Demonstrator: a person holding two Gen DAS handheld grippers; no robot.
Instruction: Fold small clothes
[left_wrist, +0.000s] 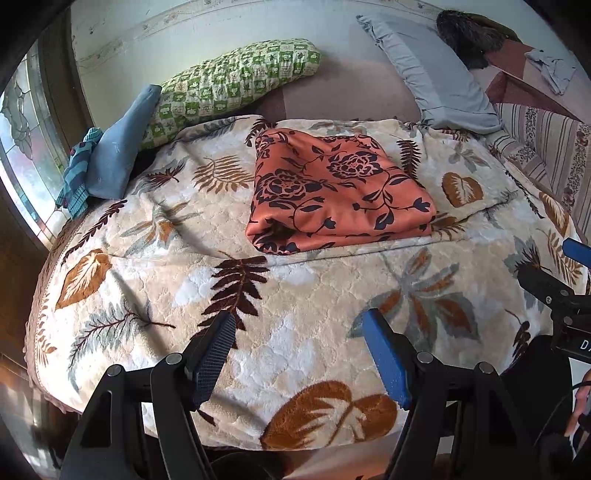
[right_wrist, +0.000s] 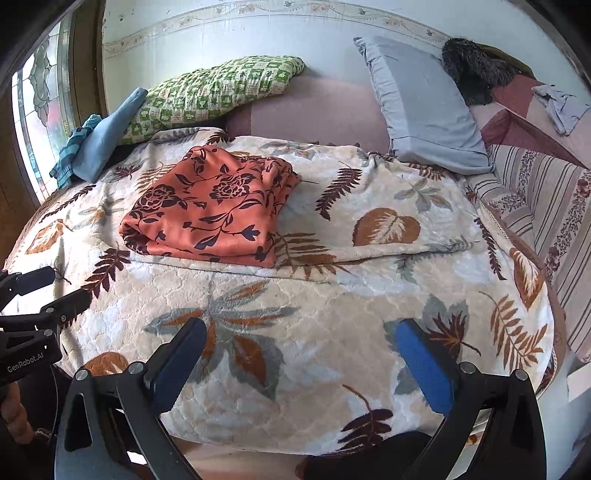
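A folded orange cloth with dark flowers lies on the leaf-patterned blanket covering the bed. My left gripper hovers over the blanket's near part, well short of the cloth, jaws wide apart and nothing between them. My right gripper hangs likewise over the near edge, to the right of and nearer than the cloth, open and empty. In the left wrist view the right gripper's fingertips show at the right edge. The right wrist view has the left gripper's fingers at its left edge.
At the back lie a green checked pillow, a grey pillow and a dark furry thing. A blue cloth sits by the window at left. A small grey garment lies far right.
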